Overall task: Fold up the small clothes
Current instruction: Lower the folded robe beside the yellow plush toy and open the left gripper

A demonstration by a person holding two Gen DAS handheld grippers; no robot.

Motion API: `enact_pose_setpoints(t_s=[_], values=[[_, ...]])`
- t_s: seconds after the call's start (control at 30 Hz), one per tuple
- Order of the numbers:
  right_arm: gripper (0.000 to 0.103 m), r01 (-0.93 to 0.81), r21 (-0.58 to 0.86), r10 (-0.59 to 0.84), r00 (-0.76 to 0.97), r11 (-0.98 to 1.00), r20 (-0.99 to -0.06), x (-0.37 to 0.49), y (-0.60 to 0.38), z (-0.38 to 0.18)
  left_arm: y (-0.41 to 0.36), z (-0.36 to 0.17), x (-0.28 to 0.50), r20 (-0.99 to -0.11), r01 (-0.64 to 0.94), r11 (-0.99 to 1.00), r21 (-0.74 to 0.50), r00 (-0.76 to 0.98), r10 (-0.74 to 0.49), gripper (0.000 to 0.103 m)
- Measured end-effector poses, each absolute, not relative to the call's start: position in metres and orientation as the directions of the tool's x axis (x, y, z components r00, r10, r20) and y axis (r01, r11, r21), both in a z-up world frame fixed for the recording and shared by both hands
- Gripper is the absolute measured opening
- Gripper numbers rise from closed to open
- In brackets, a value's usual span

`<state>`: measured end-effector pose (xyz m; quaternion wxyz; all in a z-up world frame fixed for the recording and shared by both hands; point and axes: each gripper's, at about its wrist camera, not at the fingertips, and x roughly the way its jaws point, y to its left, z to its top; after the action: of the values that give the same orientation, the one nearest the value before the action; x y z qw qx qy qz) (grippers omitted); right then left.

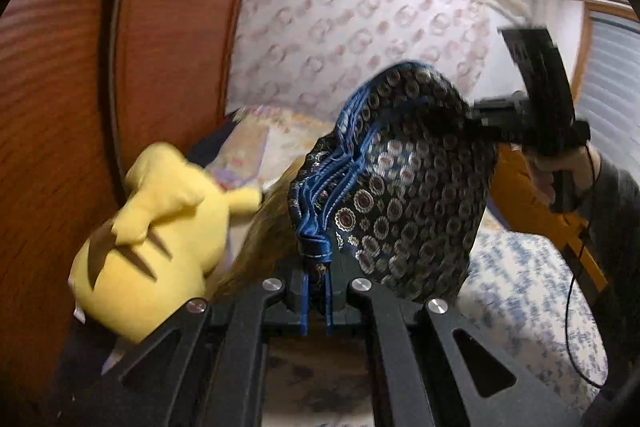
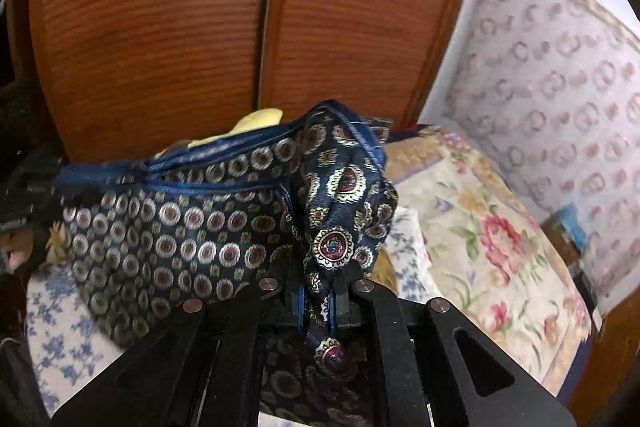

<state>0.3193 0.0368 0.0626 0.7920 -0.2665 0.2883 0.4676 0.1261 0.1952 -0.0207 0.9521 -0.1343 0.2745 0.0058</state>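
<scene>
A small dark navy garment [image 1: 400, 187] with a medallion pattern and blue trim hangs in the air, stretched between both grippers. My left gripper [image 1: 317, 303] is shut on one blue-trimmed corner of it. My right gripper [image 2: 318, 307] is shut on another corner of the garment [image 2: 180, 227], which bunches over its fingers. In the left wrist view the right gripper [image 1: 476, 119] shows at the right, held by a hand, its fingertips buried in the cloth.
A yellow plush toy [image 1: 156, 235] lies at the left against brown wooden wardrobe doors [image 2: 160, 27]. Below is a bed with a blue-flowered sheet [image 1: 528, 291] and a floral blanket [image 2: 480, 227]. Patterned wallpaper [image 1: 340, 27] lies behind.
</scene>
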Motion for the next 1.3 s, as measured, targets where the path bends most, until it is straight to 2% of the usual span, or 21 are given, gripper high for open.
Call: enact_pose_setpoints(t_s=[0.17,0.27,0.33,0.4,0.53,0.8,0.97,1.2,1.3], values=[[0.005,-0.910,-0.096,0.613,0.346,0.402,-0.710,0.341,0.079,0.040,0.210,-0.045,0.129,-0.573,-0.134,0.950,-0.282,0.818,-0.055,0.002],[0.010,-0.900,-0.052,0.626,0.341,0.433,-0.702,0.359,0.094,0.034,0.213,-0.053,0.130,-0.585,-0.155,0.944,-0.290,0.809,-0.047,0.002],[0.028,-0.883,-0.030,0.634,0.360,0.469,-0.685,0.360,0.097,0.043,0.216,-0.058,0.130,-0.592,-0.165,0.941,-0.295,0.805,-0.044,0.002],[0.052,-0.847,-0.040,0.623,0.422,0.530,-0.658,0.362,0.090,0.049,0.214,-0.062,0.130,-0.601,-0.172,0.941,-0.293,0.798,-0.042,0.002],[0.061,-0.800,-0.035,0.587,0.468,0.599,-0.661,0.361,0.060,0.049,0.214,-0.067,0.132,-0.610,-0.182,0.937,-0.298,0.792,-0.040,0.002],[0.062,-0.707,0.121,0.554,0.424,0.697,-0.717,0.368,0.007,0.008,0.217,-0.063,0.142,-0.613,-0.196,0.944,-0.265,0.790,-0.008,0.002],[0.062,-0.694,0.161,0.560,0.398,0.702,-0.727,0.356,-0.003,-0.012,0.214,-0.066,0.140,-0.624,-0.200,0.952,-0.234,0.781,0.011,0.002],[0.062,-0.669,0.288,0.617,0.324,0.685,-0.717,0.361,0.013,-0.032,0.212,-0.069,0.134,-0.632,-0.205,0.953,-0.221,0.774,0.020,0.003],[0.062,-0.663,0.275,0.606,0.338,0.696,-0.720,0.362,0.021,-0.033,0.209,-0.065,0.133,-0.627,-0.200,0.959,-0.199,0.778,0.032,0.003]])
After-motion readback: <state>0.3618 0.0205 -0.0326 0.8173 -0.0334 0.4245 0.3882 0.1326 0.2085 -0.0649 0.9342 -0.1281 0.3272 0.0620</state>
